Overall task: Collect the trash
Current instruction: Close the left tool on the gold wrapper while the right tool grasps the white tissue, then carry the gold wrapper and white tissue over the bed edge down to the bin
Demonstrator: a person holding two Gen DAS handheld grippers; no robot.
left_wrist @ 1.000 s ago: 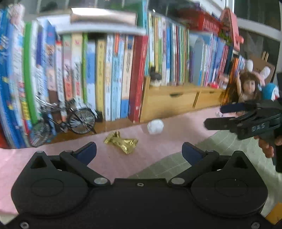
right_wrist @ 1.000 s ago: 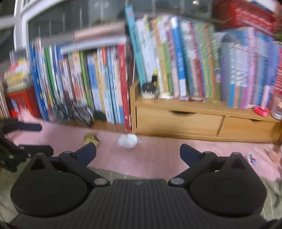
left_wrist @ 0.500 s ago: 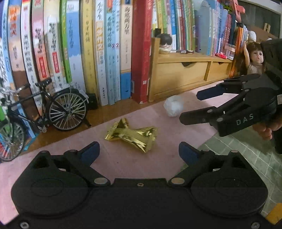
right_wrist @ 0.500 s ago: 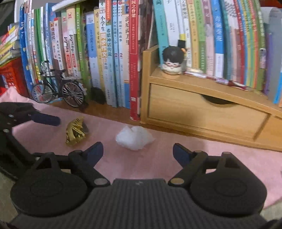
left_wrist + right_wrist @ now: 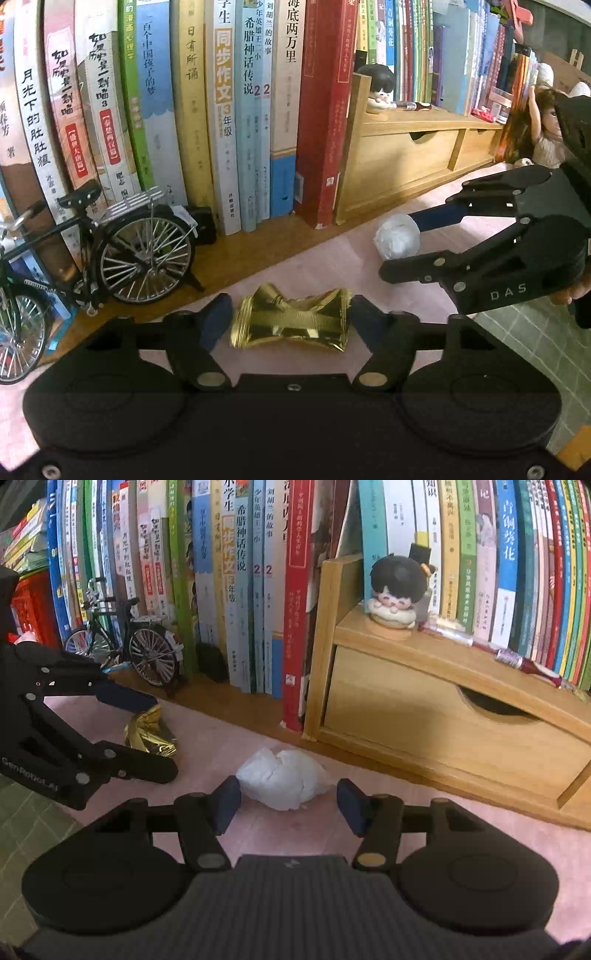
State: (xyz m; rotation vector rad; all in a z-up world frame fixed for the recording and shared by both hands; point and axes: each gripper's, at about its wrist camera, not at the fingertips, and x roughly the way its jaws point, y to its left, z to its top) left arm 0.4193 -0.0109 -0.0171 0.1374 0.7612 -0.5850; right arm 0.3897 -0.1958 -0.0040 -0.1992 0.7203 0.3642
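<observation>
A crumpled gold foil wrapper [image 5: 291, 320] lies on the pink mat, right between the fingers of my left gripper [image 5: 290, 325], which is open around it. The same wrapper [image 5: 149, 731] shows at the left of the right wrist view, between the left gripper's fingers. A white crumpled paper ball [image 5: 282, 777] lies near the wooden drawer unit, between the fingertips of my open right gripper [image 5: 284, 805]. In the left wrist view the paper ball [image 5: 397, 236] sits between the right gripper's fingers [image 5: 410, 267].
A row of upright books [image 5: 221, 110] lines the back. A model bicycle [image 5: 110, 251] stands at the left before them. A wooden drawer unit [image 5: 443, 716] with a small figurine [image 5: 395, 594] is at the right. A doll [image 5: 546, 125] sits far right. A green checked mat [image 5: 535, 350] borders the pink one.
Both grippers have moved forward and down toward the mat. The left now straddles the gold wrapper and the right straddles the paper ball; both stay open.
</observation>
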